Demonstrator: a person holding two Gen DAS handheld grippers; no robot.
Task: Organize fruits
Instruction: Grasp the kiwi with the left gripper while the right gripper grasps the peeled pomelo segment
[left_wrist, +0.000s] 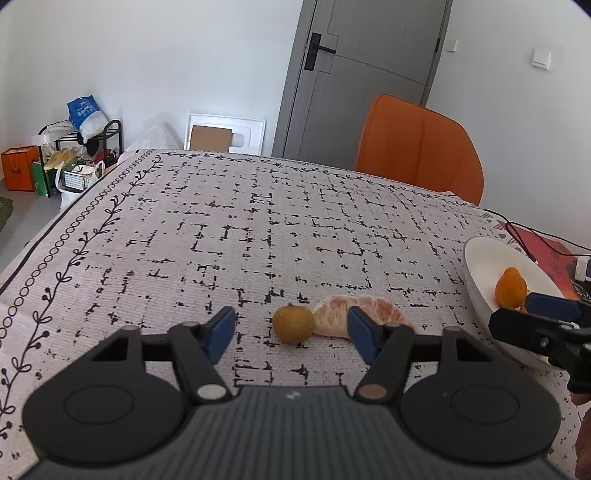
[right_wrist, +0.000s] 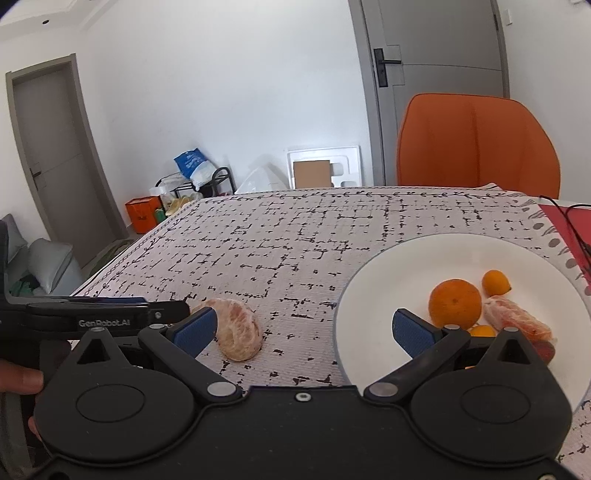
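We've got the left gripper (left_wrist: 291, 334) open around the small yellowish fruit (left_wrist: 293, 322), touching the peeled citrus piece (left_wrist: 360, 320), left of the white plate (left_wrist: 476, 280). Right gripper (right_wrist: 303, 328) hangs open, empty. Next, probably squeeze gently and carry it platewards.

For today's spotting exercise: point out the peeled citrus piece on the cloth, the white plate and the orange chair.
peeled citrus piece (right_wrist: 236, 332), right wrist view, its middle.
white plate (right_wrist: 373, 295), right wrist view, bare left inside.
orange chair (left_wrist: 417, 147), left wrist view, its backrest.

table (left_wrist: 258, 206): patterned cloth | small citrus (left_wrist: 293, 323) | peeled fruit (left_wrist: 334, 317) | white plate (right_wrist: 388, 280)
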